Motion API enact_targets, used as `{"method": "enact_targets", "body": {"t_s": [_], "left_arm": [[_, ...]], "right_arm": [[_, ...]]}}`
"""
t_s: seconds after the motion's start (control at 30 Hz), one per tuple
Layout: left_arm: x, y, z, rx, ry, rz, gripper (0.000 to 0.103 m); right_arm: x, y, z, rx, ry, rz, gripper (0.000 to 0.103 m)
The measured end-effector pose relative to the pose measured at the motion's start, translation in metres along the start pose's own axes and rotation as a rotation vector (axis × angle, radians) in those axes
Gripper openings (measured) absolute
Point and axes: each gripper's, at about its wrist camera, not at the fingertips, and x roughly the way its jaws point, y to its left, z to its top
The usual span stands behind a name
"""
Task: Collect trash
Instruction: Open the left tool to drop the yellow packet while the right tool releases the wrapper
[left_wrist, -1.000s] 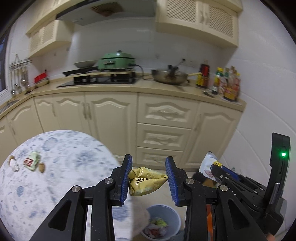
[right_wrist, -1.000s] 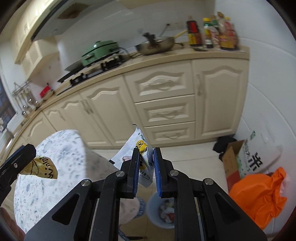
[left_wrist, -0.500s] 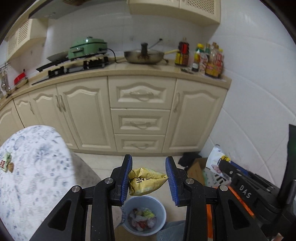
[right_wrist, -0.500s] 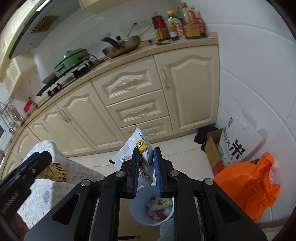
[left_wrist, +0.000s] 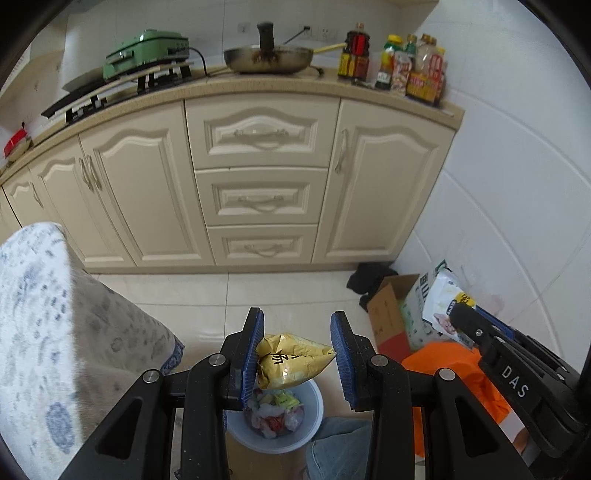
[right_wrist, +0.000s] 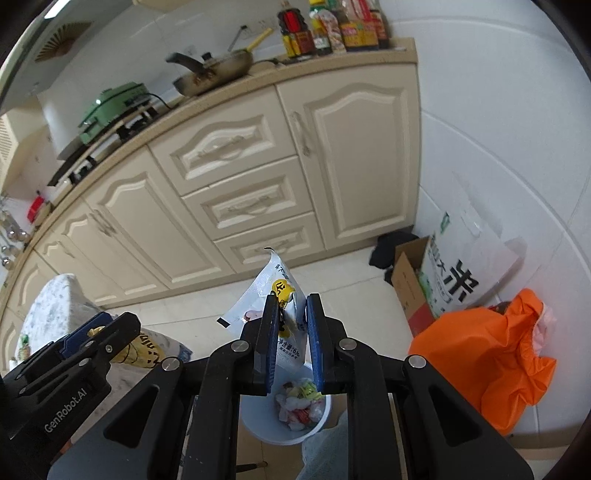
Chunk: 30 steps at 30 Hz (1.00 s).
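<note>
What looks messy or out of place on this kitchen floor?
In the corner by the wall, an open cardboard box, a crumpled orange bag and a dark cloth lie heaped together. The bin itself stands upright, with nothing spilled around it.

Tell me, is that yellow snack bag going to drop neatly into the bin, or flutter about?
The yellow snack bag looks crumpled and empty, so probably light and floppy. Its shiny foil may be slippery. Released over the bin below, it might drift instead of falling straight.
</note>
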Motion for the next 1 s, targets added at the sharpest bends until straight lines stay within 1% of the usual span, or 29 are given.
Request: {"method": "enact_targets", "body": {"t_s": [0.13,0.2,0.27,0.37,0.4,0.5,0.57,0.67,0.73,0.8,1.0], "left_arm": [[0.038,0.001,0.001,0.001,0.076,-0.007,0.033],[0.06,0.005,0.0,-0.014,0.128,-0.023,0.033],[0.08,0.009,0.0,-0.028,0.174,-0.014,0.033],[0.113,0.015,-0.003,-0.036,0.242,0.001,0.033],[0.12,0.015,-0.003,-0.035,0.253,0.002,0.033],[0.148,0.017,-0.005,-0.041,0.285,0.011,0.034],[0.167,0.018,-0.009,-0.042,0.307,0.005,0.034],[0.205,0.024,-0.019,-0.053,0.387,0.002,0.035],[0.233,0.031,-0.026,-0.059,0.447,0.017,0.035],[0.26,0.037,-0.033,-0.064,0.495,0.039,0.035],[0.311,0.04,-0.043,-0.04,0.559,0.096,0.036]], "right_arm": [[0.017,-0.003,-0.012,0.014,0.045,0.031,0.015],[0.028,-0.001,-0.022,0.002,0.066,0.03,0.015],[0.039,0.0,-0.03,-0.012,0.09,0.029,0.015],[0.065,0.0,-0.044,-0.01,0.163,0.048,0.015],[0.076,0.0,-0.051,-0.007,0.195,0.055,0.015],[0.1,-0.001,-0.065,-0.013,0.247,0.068,0.015],[0.119,0.001,-0.076,-0.02,0.286,0.056,0.015],[0.144,0.0,-0.09,-0.02,0.331,0.052,0.015],[0.166,-0.002,-0.103,-0.022,0.376,0.058,0.015],[0.18,-0.005,-0.112,-0.025,0.412,0.043,0.015],[0.211,-0.01,-0.131,-0.018,0.499,0.061,0.015]]}}
